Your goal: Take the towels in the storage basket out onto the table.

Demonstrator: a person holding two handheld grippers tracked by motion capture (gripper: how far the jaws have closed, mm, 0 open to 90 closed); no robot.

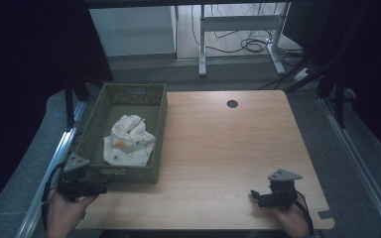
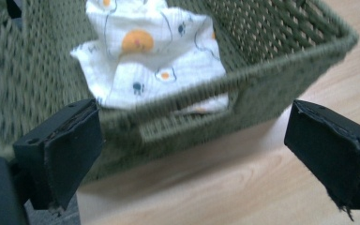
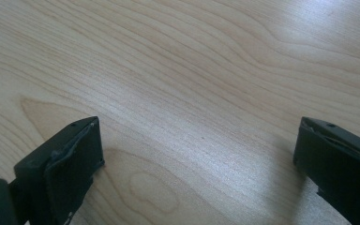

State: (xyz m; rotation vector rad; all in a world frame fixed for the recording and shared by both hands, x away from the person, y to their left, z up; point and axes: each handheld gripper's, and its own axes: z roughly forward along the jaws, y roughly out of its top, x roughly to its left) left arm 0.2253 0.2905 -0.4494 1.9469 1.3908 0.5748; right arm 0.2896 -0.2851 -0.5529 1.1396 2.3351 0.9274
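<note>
A green woven basket [image 1: 160, 130] [image 2: 281, 89] stands on the left part of the wooden table [image 1: 228, 148]. Inside it lies a crumpled white cloth [image 1: 128, 141] [image 2: 152, 56] printed with orange and dark spots. My left gripper [image 1: 101, 188] [image 2: 194, 154] sits at the basket's near left corner, jaws wide open, nothing between them, facing the basket's near wall. My right gripper [image 1: 256, 196] [image 3: 197, 168] rests low over bare wood near the table's front right, open and empty, pointing left.
A dark round grommet hole [image 1: 232, 103] sits near the table's far edge. Beyond the table stand a white desk frame [image 1: 238, 29] and loose cables [image 1: 253, 44] on the floor. Metal rails [image 1: 54, 163] run along both sides.
</note>
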